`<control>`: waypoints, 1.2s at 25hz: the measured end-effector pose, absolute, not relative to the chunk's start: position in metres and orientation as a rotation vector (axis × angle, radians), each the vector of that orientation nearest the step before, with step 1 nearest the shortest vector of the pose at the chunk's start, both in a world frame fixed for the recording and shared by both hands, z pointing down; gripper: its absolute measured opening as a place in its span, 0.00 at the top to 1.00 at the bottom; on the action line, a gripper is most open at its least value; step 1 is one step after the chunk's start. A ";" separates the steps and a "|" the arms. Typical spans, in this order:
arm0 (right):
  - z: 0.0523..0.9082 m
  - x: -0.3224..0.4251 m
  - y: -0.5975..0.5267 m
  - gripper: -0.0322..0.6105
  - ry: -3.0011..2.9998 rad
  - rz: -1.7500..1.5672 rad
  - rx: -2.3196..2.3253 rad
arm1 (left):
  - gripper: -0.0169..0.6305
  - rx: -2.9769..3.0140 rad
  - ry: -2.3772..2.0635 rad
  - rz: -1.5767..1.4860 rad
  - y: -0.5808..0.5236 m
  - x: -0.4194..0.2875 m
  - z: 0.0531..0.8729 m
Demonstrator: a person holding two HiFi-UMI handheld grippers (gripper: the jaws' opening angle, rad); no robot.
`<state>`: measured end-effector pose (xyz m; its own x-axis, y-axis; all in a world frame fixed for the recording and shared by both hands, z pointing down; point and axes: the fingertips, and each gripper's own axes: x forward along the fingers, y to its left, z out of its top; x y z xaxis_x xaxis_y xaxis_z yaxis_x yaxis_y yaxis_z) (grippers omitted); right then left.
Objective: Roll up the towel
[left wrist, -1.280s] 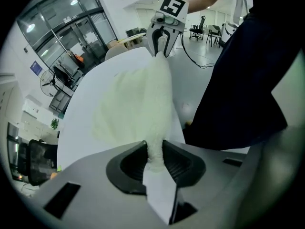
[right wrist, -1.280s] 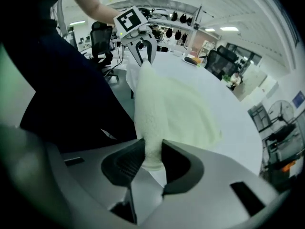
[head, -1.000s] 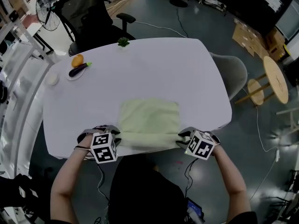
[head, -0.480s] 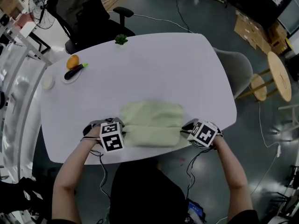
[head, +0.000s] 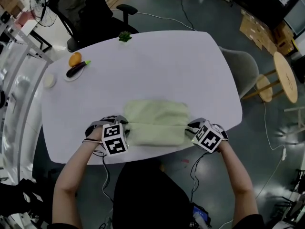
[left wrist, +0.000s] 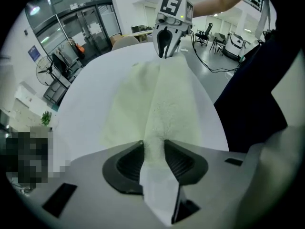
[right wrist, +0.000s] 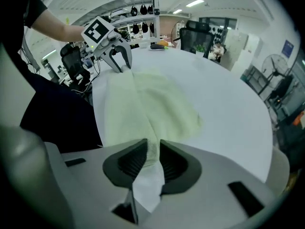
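Two hand-held grippers clamp the opposite ends of a pale green towel [head: 155, 120] at the near edge of a white table [head: 167, 70], directly in front of the person, who leans over it with both forearms extended. The left gripper [head: 125, 127] pinches the towel's left end, and its own view shows the cloth filling the gap between the dark ribbed pads [left wrist: 127, 162]; those jaws have just been opening a little, yet the fabric sits pressed between them. The right gripper [head: 188, 127] grasps the right end in the same way, a thin fold of towel squeezed between its pads [right wrist: 171, 163]; its jaws too have just eased slightly wider around the cloth. Both grippers point steeply down at the tabletop, their marker cubes facing up. The towel's near part is turned over into a thicker band that runs straight from one gripper to the other, while the far part lies flat on the table. Each gripper view looks along that raised ridge of cloth to the opposite gripper at its far end. At the table's far left corner an orange [head: 75, 59] and an eggplant [head: 78, 68] lie together, well apart from the towel; a small green plant [head: 125, 36] stands at the far edge. A black office chair [head: 90, 8] is beyond the table and a grey chair [head: 240, 70] at its right side.
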<state>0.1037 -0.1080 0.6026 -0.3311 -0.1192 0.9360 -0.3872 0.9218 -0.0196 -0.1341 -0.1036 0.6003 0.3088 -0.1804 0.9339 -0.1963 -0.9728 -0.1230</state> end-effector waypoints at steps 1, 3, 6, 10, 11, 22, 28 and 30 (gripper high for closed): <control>0.597 0.106 -0.111 0.80 -1.912 0.257 0.402 | 0.72 2.542 -0.397 1.793 -0.106 -0.135 0.596; 0.579 0.108 -0.122 0.79 -1.941 0.199 0.481 | 0.66 2.560 -0.461 1.748 -0.110 -0.137 0.585; 0.552 0.114 -0.130 0.69 -1.977 0.142 0.562 | 0.62 2.595 -0.526 1.688 -0.110 -0.138 0.562; 0.523 0.117 -0.122 0.57 -2.013 0.082 0.606 | 0.59 2.646 -0.565 1.676 -0.100 -0.137 0.538; 0.517 0.116 -0.118 0.56 -2.021 0.065 0.612 | 0.59 2.657 -0.569 1.676 -0.096 -0.136 0.534; 0.530 0.098 -0.058 0.52 -1.996 -0.159 0.550 | 0.51 2.664 -0.618 1.630 -0.053 -0.124 0.540; 0.577 0.090 -0.034 0.52 -1.928 -0.206 0.492 | 0.51 2.599 -0.642 1.660 -0.039 -0.130 0.581; 0.590 0.091 -0.033 0.52 -1.909 -0.216 0.494 | 0.52 2.581 -0.650 1.670 -0.039 -0.131 0.593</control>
<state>0.0913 -0.0326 0.5897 -0.3139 -0.4352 0.8438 -0.2360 0.8966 0.3746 -0.1312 -0.0386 0.5929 0.3495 -0.3399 0.8731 -0.3399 -0.9144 -0.2199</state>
